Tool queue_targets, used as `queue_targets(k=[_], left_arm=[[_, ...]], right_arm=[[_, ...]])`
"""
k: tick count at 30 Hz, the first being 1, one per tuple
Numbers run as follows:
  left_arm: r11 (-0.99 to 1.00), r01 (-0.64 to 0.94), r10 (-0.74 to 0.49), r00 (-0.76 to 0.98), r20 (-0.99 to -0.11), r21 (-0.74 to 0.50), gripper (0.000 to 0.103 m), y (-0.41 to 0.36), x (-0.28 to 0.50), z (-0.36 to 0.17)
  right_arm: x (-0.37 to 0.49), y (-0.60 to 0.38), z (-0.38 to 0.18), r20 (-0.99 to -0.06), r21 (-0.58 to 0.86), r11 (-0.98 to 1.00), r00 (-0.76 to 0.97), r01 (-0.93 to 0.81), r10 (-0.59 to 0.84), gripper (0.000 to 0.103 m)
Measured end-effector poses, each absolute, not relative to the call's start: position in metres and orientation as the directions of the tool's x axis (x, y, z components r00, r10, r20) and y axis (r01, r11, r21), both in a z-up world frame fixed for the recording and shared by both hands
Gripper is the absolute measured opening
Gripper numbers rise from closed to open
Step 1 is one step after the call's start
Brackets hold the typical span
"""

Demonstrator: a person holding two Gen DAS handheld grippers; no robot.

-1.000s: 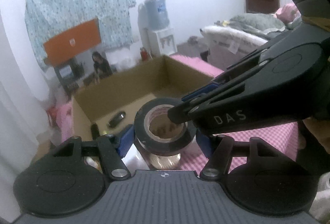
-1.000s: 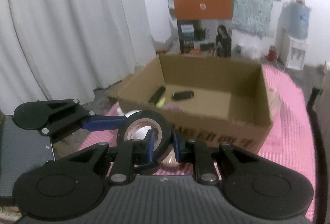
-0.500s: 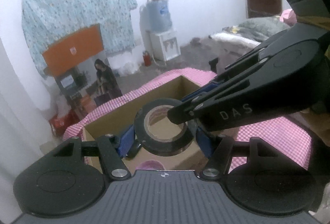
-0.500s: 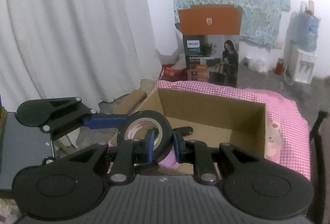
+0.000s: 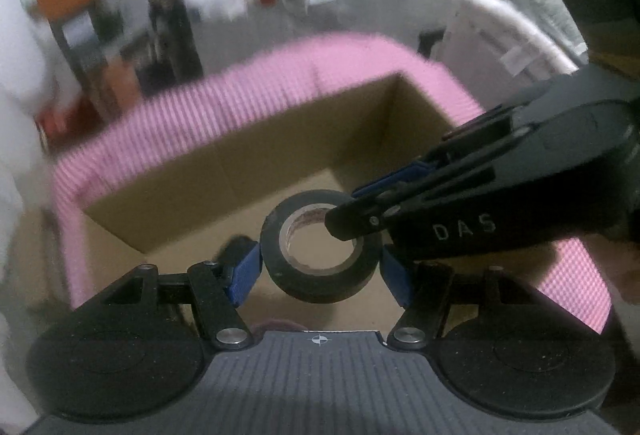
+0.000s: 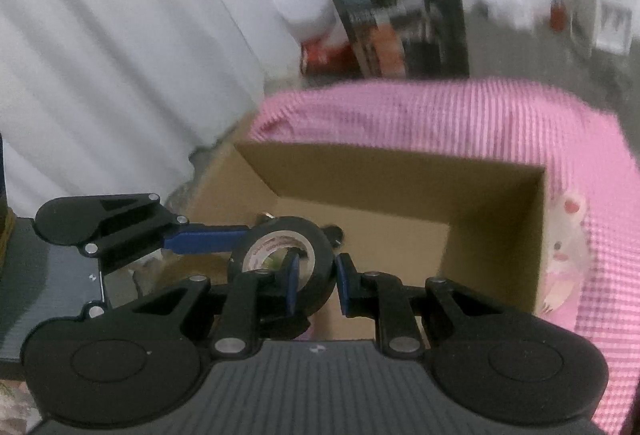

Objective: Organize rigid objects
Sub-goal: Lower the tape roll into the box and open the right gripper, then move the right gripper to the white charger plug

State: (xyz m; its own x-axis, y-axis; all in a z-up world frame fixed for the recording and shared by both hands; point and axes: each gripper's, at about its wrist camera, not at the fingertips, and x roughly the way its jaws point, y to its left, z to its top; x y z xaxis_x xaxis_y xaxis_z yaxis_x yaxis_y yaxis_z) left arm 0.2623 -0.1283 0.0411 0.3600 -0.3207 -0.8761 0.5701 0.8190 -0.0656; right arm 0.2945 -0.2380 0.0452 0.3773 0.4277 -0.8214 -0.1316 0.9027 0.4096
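So both grippers held one black tape roll [image 5: 320,255] over the open cardboard box [image 5: 280,155], low in the middle of the frame. Left gripper [image 5: 320,269] was clamped on the roll's outer sides, pads left & right. Right gripper [image 6: 316,281] pinched the roll's wall, one finger inside the hole, one outside. The roll's hole faced up toward the left cam. The box floor lay right under it, so I think the next move is down w/ both letting go. "DAS" was written on the right gripper's body. The print inside the roll's core was too blurry to read.
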Motion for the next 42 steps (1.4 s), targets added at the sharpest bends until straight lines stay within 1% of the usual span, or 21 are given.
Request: queue_targets(k=[5, 11, 15, 18, 21, 26, 32, 37, 38, 40, 41, 42], left_arm=[[0.845, 0.509, -0.304, 0.207, -0.93, -0.162, 0.065, -0.129, 0.299, -0.001], [0.865, 0.47, -0.267, 0.133, -0.955, -0.176, 0.065, -0.131, 0.318, -0.03], [0.876, 0.458, -0.236, 0.129, -0.963, -0.154, 0.065, -0.13, 0.327, -0.039], [0.878, 0.456, -0.237, 0.145, -0.96, -0.148, 0.065, -0.128, 0.33, -0.037], [0.881, 0.454, -0.229, 0.168, -0.959, -0.131, 0.066, -0.124, 0.329, -0.032], [0.868, 0.483, -0.244, 0.221, -0.944, -0.111, 0.069, -0.122, 0.315, -0.007], [0.866, 0.491, -0.275, 0.298, -0.914, -0.1, 0.069, -0.119, 0.289, 0.033], [0.852, 0.516, -0.321, 0.375, -0.869, -0.092, 0.069, -0.113, 0.251, 0.069], [0.847, 0.523, -0.334, 0.389, -0.859, -0.092, 0.069, -0.112, 0.243, 0.075], [0.837, 0.54, -0.364, 0.421, -0.831, -0.093, 0.07, -0.105, 0.221, 0.09], [0.83, 0.549, -0.38, 0.434, -0.817, -0.094, 0.072, -0.103, 0.211, 0.095], [0.825, 0.557, -0.396, 0.449, -0.801, -0.096, 0.073, -0.101, 0.197, 0.101]], right_arm=[[0.331, -0.243, -0.005, -0.867, 0.428, 0.899, 0.241, -0.091, 0.437, 0.021], [0.36, -0.234, -0.045, -0.902, 0.399, 0.911, 0.132, -0.104, 0.41, 0.021], [0.37, -0.223, -0.06, -0.912, 0.385, 0.917, 0.107, -0.104, 0.395, 0.021], [0.378, -0.218, -0.064, -0.918, 0.364, 0.924, 0.127, -0.115, 0.377, 0.021], [0.382, -0.216, -0.064, -0.913, 0.36, 0.927, 0.162, -0.108, 0.374, 0.023], [0.379, -0.221, -0.045, -0.91, 0.346, 0.933, 0.21, -0.094, 0.358, 0.023], [0.343, -0.24, 0.007, -0.875, 0.354, 0.932, 0.323, -0.082, 0.361, 0.024], [0.289, -0.256, 0.057, -0.816, 0.394, 0.916, 0.429, -0.075, 0.386, 0.024], [0.276, -0.259, 0.066, -0.802, 0.403, 0.912, 0.451, -0.077, 0.392, 0.026], [0.253, -0.26, 0.081, -0.772, 0.419, 0.904, 0.493, -0.078, 0.401, 0.039], [0.238, -0.261, 0.089, -0.754, 0.426, 0.901, 0.517, -0.084, 0.405, 0.051], [0.221, -0.263, 0.098, -0.731, 0.431, 0.897, 0.545, -0.097, 0.41, 0.058]])
